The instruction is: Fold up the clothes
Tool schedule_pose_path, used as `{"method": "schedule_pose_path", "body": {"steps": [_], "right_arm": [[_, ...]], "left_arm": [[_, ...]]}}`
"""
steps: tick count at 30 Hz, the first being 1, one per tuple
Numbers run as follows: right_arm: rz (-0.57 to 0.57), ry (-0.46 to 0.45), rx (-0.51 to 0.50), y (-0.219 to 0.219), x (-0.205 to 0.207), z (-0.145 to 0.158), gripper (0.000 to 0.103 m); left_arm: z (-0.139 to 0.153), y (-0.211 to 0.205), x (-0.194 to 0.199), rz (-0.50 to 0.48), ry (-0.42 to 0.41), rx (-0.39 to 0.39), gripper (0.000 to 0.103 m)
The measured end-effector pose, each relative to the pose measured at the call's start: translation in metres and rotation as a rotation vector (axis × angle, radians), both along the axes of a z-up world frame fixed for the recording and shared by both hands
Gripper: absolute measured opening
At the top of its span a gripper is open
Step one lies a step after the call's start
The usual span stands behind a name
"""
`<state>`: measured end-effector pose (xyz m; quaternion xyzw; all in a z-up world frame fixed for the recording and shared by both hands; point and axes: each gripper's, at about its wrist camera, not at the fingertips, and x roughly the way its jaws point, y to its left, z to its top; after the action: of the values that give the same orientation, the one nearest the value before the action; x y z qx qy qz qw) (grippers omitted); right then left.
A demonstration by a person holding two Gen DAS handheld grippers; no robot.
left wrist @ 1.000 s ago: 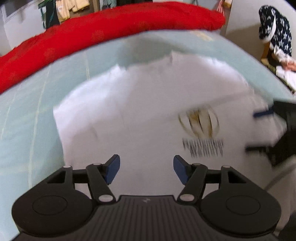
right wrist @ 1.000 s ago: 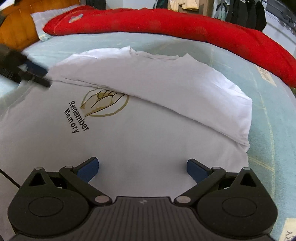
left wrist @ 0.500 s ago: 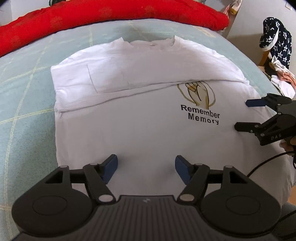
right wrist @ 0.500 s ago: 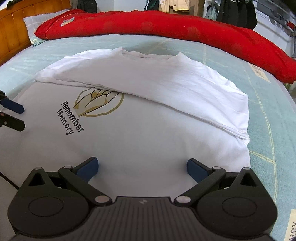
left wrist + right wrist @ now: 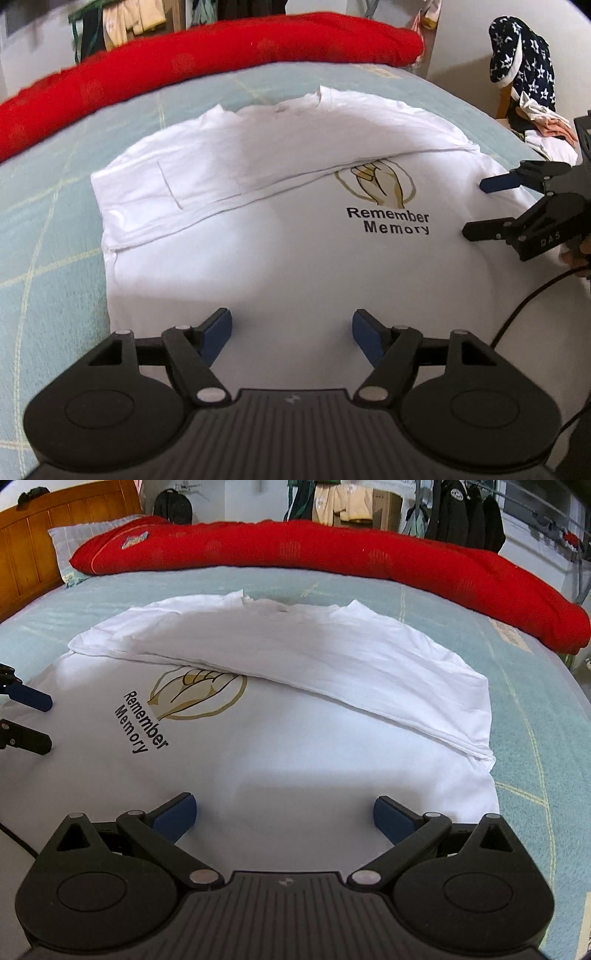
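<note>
Left wrist view: left claw point(image 5: 291, 334) wide open and empty, jaws just opening, white T-shirt point(image 5: 280, 236) right under it, right claw point(image 5: 476, 206) open too, off to the right.

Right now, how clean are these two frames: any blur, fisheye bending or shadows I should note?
Left wrist view: the centre is sharp, the print on the white T-shirt reads clearly; the top left corner smears; the bed's edge bows. Right wrist view: sharp, with the red quilt curved by the lens and a soft shadow on the shirt's folded-over part.
</note>
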<state>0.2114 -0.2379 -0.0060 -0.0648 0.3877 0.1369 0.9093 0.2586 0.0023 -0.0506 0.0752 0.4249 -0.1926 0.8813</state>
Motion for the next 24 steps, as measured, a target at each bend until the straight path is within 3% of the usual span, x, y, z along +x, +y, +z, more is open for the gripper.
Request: {"method": "schedule_pose_path", "body": {"steps": [5,9,15,18,21,24], "right_arm": [[-0.028,-0.02,-0.014,0.003,-0.006,0.002,0.103],[-0.051,0.015,-0.032,0.007,-0.021,0.01,0.103],[-0.057,0.006,-0.089,0.017,-0.114,0.017,0.103],[-0.085,0.055,-0.048,0.013,-0.159,0.022,0.103],[-0.091,-0.058,-0.034,0.016,-0.185,0.041,0.103],[-0.11,-0.166,0.011,0.021,-0.183,0.048,0.103]], "left_arm": [[-0.001,-0.003,-0.013,0.03,-0.052,0.006,0.073],[0.001,-0.004,-0.038,0.032,-0.092,0.012,0.073],[0.022,-0.006,-0.12,0.005,-0.169,-0.023,0.073],[0.044,-0.008,-0.153,-0.013,-0.211,-0.074,0.074],[0.057,-0.018,-0.166,-0.028,-0.284,-0.104,0.075],[0.049,-0.028,-0.158,-0.006,-0.297,-0.104,0.075]]}}
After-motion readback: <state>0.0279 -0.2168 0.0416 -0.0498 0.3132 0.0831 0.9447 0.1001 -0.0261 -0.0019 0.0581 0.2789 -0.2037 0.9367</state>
